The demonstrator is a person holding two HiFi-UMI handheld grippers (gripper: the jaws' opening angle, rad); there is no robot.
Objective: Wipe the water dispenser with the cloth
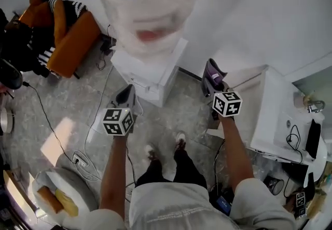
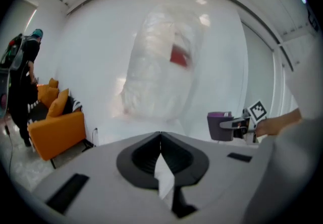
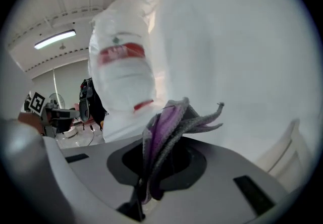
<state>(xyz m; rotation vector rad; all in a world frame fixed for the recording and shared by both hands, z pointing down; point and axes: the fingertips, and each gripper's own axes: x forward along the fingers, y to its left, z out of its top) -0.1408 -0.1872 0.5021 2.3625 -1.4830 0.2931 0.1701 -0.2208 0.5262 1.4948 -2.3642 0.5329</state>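
**Approach stage: cloth in grip, wiping not yet begun**

Status. The right gripper (image 1: 211, 74) has its fingers pinching the cloth (image 3: 169, 127), which bunches up out of them in loose folds. The left gripper (image 2: 160, 140) has its fingers pressed together, with a small white scrap (image 2: 164, 180) showing between them; what the scrap is cannot be told. Both grippers are held up in front of the water dispenser (image 1: 149, 76), apart from it. The cloth touches no surface.

Next move. By judgement, the right gripper must bring the cloth flat against the cabinet or the bottle (image 3: 121, 71), then sweep with light, even pressure. The left gripper has no evident role yet.

Materials and shapes.
- Cloth: soft, ribbed weave, purple with grey; limp, with stray corners. It will likely drag and fold under friction.
- Cabinet: white, boxy, smooth hard panels.
- Bottle: large, rounded, wrapped in crinkled clear film, with a red label band. The film is likely slippery and may shift.
- Floor (image 1: 78, 115): pale speckled tiles.
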